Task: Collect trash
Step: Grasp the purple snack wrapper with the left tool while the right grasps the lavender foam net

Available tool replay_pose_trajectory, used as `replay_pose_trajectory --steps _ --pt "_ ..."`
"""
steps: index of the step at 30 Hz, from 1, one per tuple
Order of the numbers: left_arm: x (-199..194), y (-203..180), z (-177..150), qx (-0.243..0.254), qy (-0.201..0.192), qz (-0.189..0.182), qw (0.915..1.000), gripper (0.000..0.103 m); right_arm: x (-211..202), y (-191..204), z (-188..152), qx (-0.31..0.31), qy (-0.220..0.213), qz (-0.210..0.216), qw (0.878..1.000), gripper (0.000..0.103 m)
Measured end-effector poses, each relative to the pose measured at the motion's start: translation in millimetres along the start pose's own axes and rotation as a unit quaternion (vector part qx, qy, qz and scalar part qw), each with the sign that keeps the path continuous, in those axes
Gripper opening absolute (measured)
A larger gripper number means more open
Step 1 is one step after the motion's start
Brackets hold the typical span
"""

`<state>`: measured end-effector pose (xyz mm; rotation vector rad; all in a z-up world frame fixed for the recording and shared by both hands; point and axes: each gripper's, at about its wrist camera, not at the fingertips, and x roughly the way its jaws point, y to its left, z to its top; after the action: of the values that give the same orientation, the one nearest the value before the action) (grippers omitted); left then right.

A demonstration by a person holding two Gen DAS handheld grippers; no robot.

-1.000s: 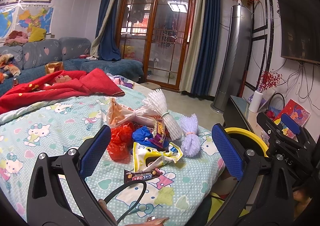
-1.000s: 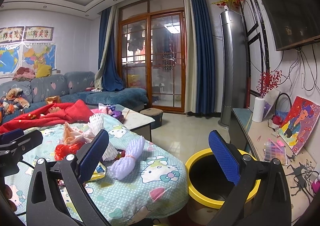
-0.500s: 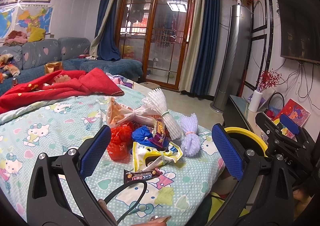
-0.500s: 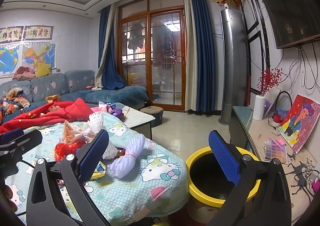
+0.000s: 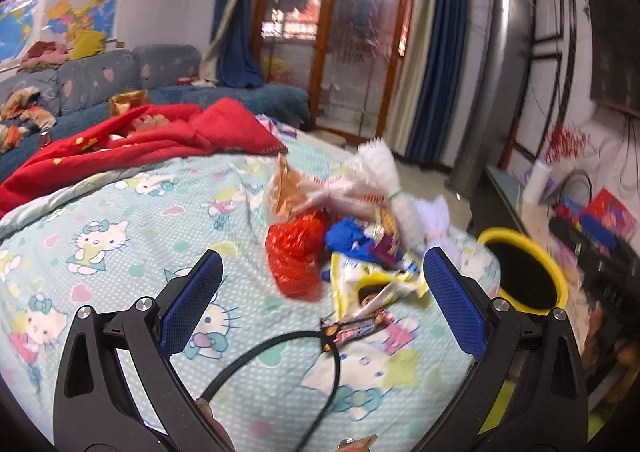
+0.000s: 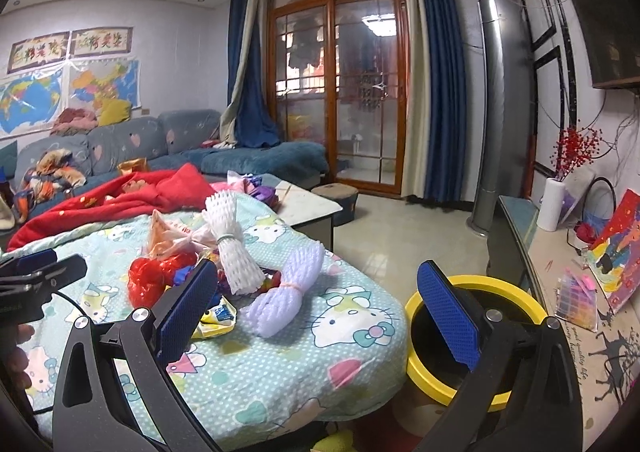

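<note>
The left tool (image 5: 320,292) has dipped toward the trash pile since a second ago; the right tool (image 6: 316,304) has barely shifted. Both stand wide open, gripping nothing. The yellow wrapper (image 5: 374,282) and chocolate bar wrapper (image 5: 354,328) lie between the left tool's fingers near the bed's (image 5: 120,219) right edge. The yellow bin (image 6: 472,340) stands just off that edge, behind the right tool's right finger.

Cartoon-cat bedspread (image 6: 280,364) — wrapper pile (image 5: 360,252), foam nets (image 6: 256,272), red blanket (image 5: 140,143).
</note>
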<state>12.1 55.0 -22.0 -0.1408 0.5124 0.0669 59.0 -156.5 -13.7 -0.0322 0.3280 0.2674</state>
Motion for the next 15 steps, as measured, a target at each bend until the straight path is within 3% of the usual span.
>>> replay_pose_trajectory --steps 9,15 --pt "33 -7 -8 0.068 0.065 -0.085 0.9919 0.093 36 -9 6 -0.009 0.038 0.003 0.999 0.097" --pt "58 -26 -9 0.12 0.107 -0.103 0.9817 0.091 62 -24 3 0.005 0.076 0.007 0.997 0.097"
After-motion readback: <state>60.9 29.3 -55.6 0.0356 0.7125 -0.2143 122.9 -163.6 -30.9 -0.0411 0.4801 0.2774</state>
